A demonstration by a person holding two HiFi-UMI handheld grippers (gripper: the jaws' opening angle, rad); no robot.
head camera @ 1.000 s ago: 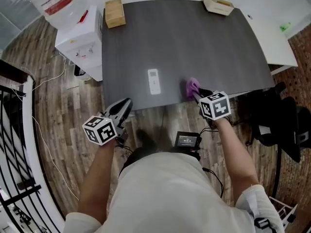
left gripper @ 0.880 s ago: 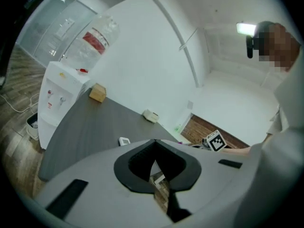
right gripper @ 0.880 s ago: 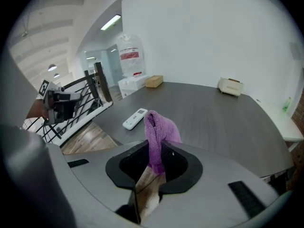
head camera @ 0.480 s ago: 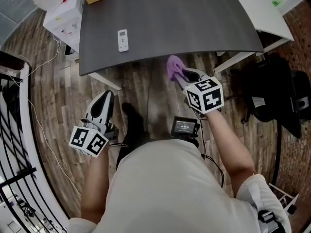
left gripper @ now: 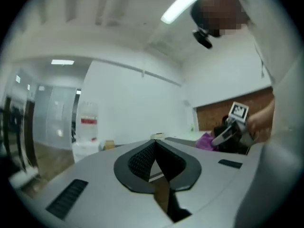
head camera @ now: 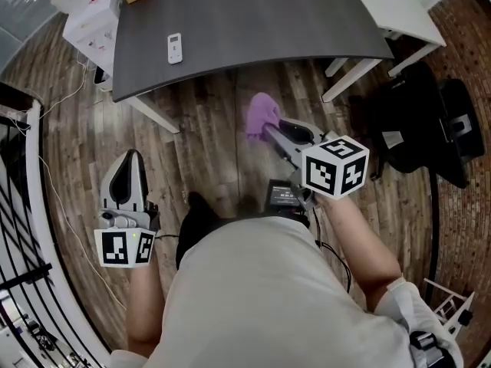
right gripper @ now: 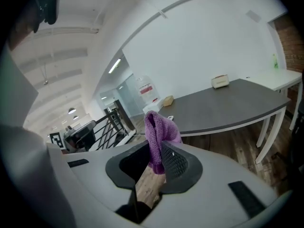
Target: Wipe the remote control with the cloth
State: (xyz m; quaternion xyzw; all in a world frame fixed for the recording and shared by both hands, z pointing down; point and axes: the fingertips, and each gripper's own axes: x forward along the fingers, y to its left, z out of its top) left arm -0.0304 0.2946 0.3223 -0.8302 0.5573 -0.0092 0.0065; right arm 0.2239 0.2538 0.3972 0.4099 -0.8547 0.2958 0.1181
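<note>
Clamping purple cloth (head camera: 261, 113), right gripper (head camera: 270, 133) hung over floor (head camera: 207, 136); left gripper (head camera: 126, 158) closed, empty; remote (head camera: 175, 48) on table (head camera: 268, 21), dispenser (head camera: 90, 23) beside.

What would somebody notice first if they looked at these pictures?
The bright purple cloth stands out most, pinched in the right gripper above the wooden floor, short of the table. Next comes the small white remote control, lying by itself towards the left end of the dark grey table. The left gripper is shut on nothing, low at the person's left side.
</note>
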